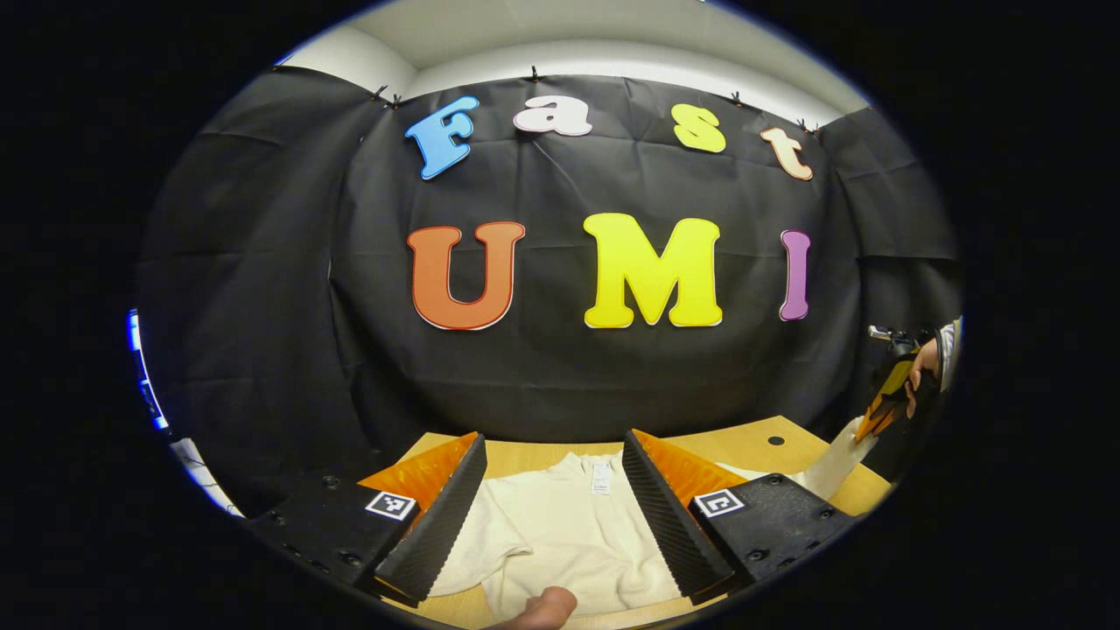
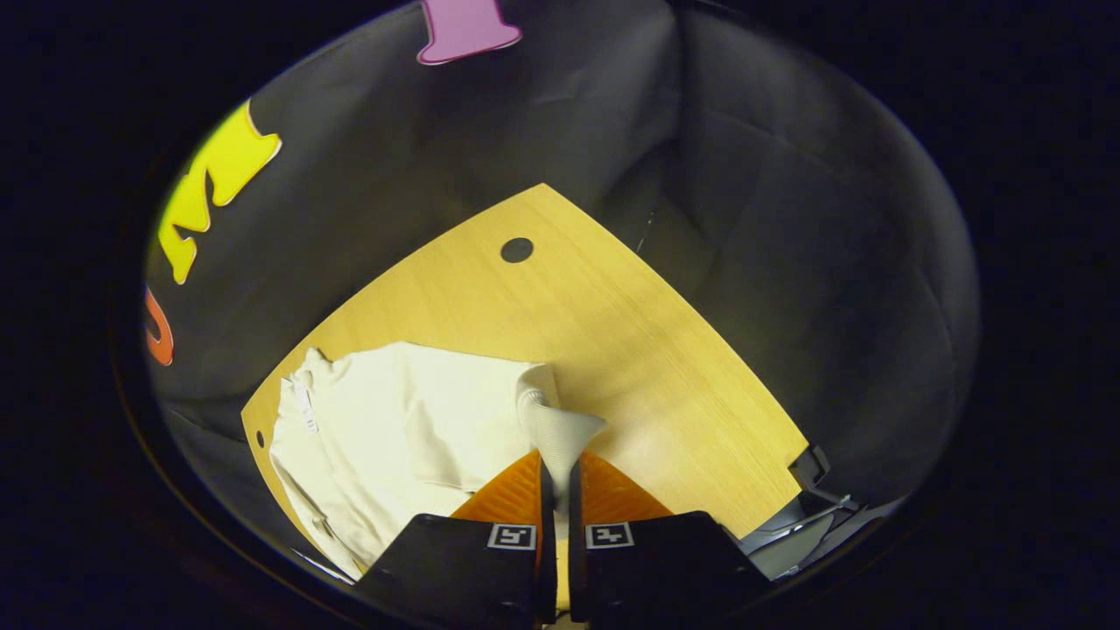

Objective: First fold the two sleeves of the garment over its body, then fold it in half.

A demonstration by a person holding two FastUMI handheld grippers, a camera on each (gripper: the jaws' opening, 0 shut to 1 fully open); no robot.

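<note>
A cream long-sleeved garment (image 1: 560, 534) lies spread on the wooden table (image 1: 752, 442), its collar and label toward the far wall. My left gripper (image 1: 553, 503) hovers open above the garment's body, nothing between its fingers. A fingertip shows at the bottom edge of the left gripper view. My right gripper (image 2: 556, 477) is shut on the ribbed cuff of the garment's sleeve (image 2: 553, 429), lifted off the table beside the garment's body (image 2: 394, 411). In the left gripper view the right gripper (image 1: 885, 404) and the hand holding it are at the far right, with the sleeve (image 1: 836, 464) hanging from it.
The table (image 2: 612, 332) has a round cable hole (image 2: 517, 249) near its far corner. Black cloth walls close off the booth behind and to the sides. Some dark gear (image 2: 818, 499) sits beyond the table's edge in the right gripper view.
</note>
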